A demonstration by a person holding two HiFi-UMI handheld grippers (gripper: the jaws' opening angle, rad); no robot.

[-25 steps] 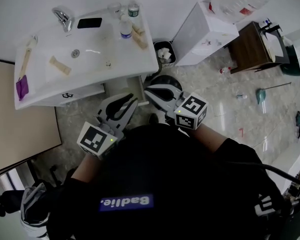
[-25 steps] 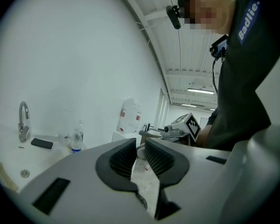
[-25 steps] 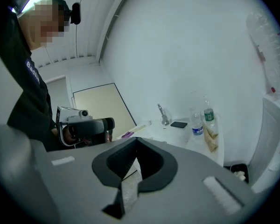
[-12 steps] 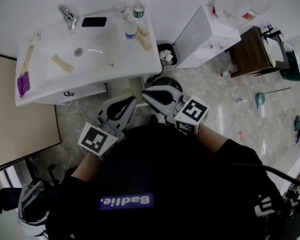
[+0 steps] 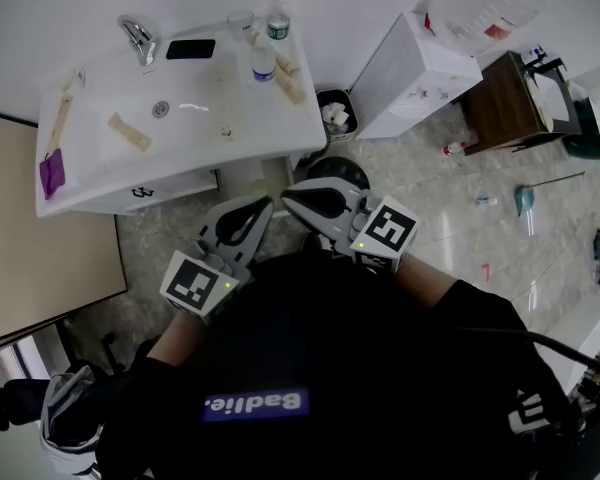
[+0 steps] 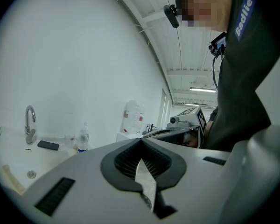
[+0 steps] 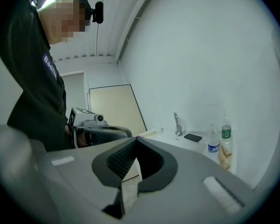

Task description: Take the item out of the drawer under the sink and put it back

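The white sink stands at the upper left of the head view. Under its front edge is the white drawer, which looks closed; nothing inside it shows. Both grippers hang side by side in front of my chest, below the sink's right corner and apart from the drawer. My left gripper has its jaws together with nothing between them. My right gripper is also shut and empty, its tips almost level with the left one's.
On the sink lie a phone, water bottles, a faucet and a purple item. A waste bin, a white cabinet and a wooden stand sit to the right. A beige panel is left.
The left gripper's jaws have come together. The right gripper has risen slightly and rolled a little. The sink has drifted right in the head view.
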